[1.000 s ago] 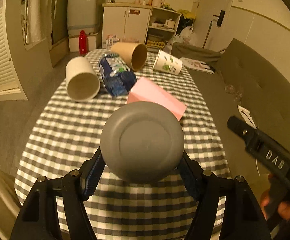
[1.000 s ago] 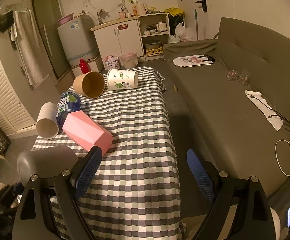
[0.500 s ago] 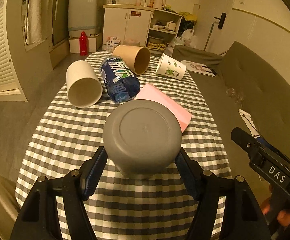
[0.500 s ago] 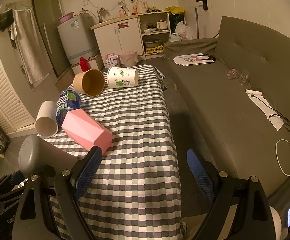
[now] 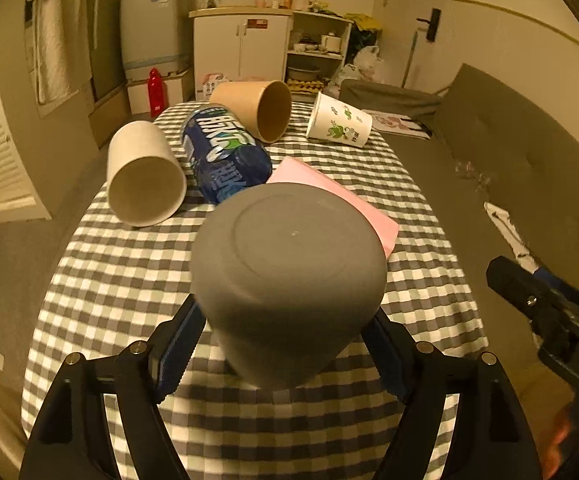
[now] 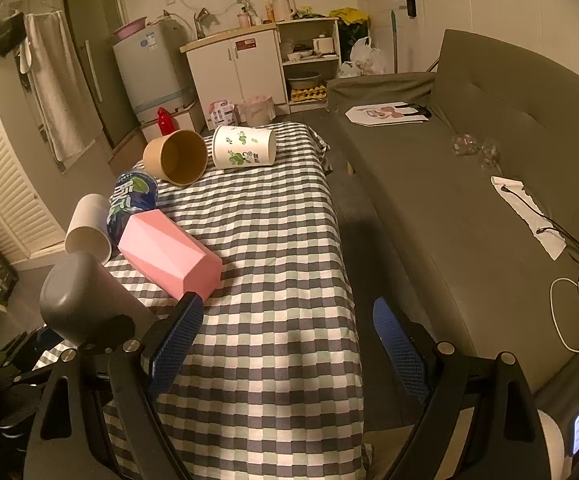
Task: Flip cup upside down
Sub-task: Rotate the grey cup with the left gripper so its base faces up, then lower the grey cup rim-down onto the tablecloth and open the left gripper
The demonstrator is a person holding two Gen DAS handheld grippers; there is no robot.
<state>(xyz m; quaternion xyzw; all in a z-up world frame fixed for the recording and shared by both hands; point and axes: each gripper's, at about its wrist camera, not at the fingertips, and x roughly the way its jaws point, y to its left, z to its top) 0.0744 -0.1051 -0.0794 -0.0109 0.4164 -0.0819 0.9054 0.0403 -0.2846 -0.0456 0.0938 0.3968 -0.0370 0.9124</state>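
Table (image 6: 273, 264): checked cloth, near sofa (image 6: 469, 208). Left tongs (image 5: 285, 344) pinching grey cup (image 5: 289, 280), base up, tilted, above table's near edge. Right tongs (image 6: 289, 344) spread, empty, over cloth.

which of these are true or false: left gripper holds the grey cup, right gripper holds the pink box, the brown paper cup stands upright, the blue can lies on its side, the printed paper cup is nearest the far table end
1. The left gripper holds the grey cup. True.
2. The right gripper holds the pink box. False: it is open and empty, and the box lies on the checked tablecloth.
3. The brown paper cup stands upright. False: it lies on its side, mouth showing.
4. The blue can lies on its side. True.
5. The printed paper cup is near the table's far end. True.
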